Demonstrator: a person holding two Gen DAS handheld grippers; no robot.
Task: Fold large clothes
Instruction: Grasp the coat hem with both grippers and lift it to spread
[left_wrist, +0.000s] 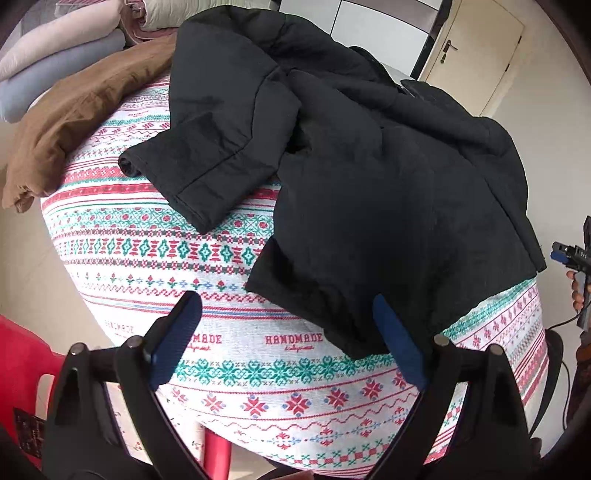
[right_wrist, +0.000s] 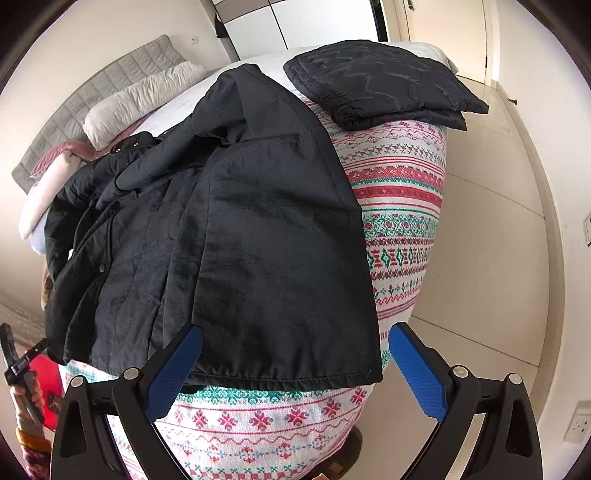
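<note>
One crumpled black padded jacket (right_wrist: 236, 229) lies ahead of both wide-open, empty grippers, left gripper (left_wrist: 288, 325) and right gripper (right_wrist: 295, 354); one folded black quilted garment (right_wrist: 384, 85) sits beyond.

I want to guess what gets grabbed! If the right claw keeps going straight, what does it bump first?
Probably the bottom hem of the black jacket, which lies between the open right claw fingers; depth is unclear.

Bedroom setting. A bed (right_wrist: 402, 206) under a red-and-green patterned cover lay ahead of the fingers; a grey padded headboard (right_wrist: 92, 110) and pillows (right_wrist: 140, 99) stood beyond, cream floor tiles (right_wrist: 491, 236) rightward, a door (left_wrist: 476, 55) behind.
</note>
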